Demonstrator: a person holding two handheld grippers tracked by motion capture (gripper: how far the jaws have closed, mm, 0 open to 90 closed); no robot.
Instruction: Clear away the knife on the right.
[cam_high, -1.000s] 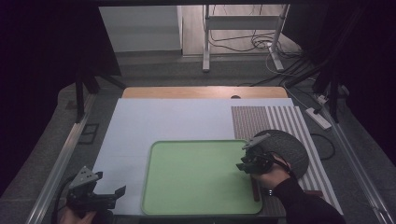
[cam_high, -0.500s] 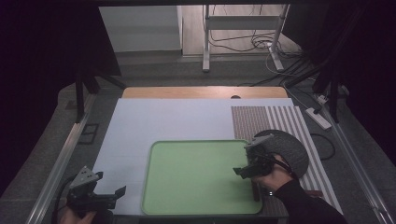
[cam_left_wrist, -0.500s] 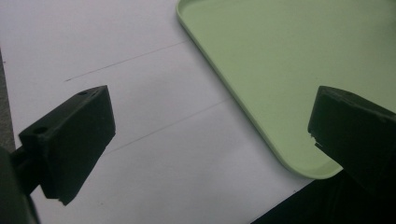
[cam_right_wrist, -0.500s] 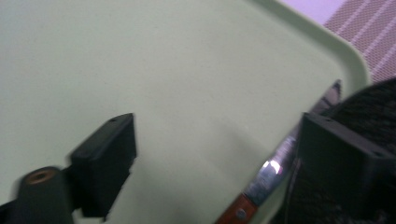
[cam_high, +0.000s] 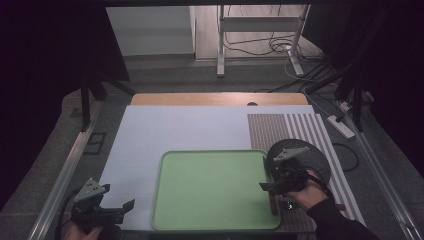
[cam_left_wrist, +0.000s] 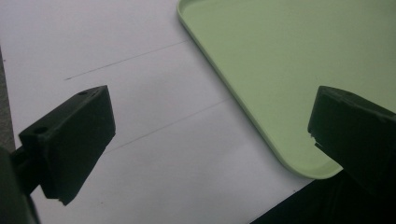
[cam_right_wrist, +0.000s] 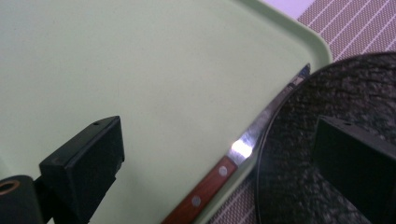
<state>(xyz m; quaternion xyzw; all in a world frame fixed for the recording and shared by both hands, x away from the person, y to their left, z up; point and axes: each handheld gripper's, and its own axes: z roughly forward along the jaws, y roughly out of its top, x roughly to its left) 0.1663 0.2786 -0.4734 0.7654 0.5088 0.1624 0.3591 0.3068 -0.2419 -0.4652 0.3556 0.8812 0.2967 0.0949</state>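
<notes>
A knife (cam_right_wrist: 243, 149) with a wooden handle and a steel blade lies along the right rim of the green tray (cam_right_wrist: 140, 70), its blade beside a dark round plate (cam_right_wrist: 317, 112). My right gripper (cam_right_wrist: 219, 140) hovers over it with its jaws wide apart; they have just been opening and do not press on the knife. In the high view the right gripper (cam_high: 270, 186) is at the tray's (cam_high: 210, 195) right edge, the knife (cam_high: 273, 202) under it. My left gripper (cam_high: 122, 207) rests open at the near left, nothing between its jaws.
The tray sits on a white mat (cam_high: 175, 130). The plate (cam_high: 315, 157) stands on a striped placemat (cam_high: 300, 130) at the right. Through the left gripper (cam_left_wrist: 210, 126) the tray's near left corner (cam_left_wrist: 289, 70) shows. Cables and a stand lie beyond the table.
The right gripper's jaws have opened and the hand has drawn a little toward the near side. The knife now lies free on the tray's rim. The left gripper has kept still.
</notes>
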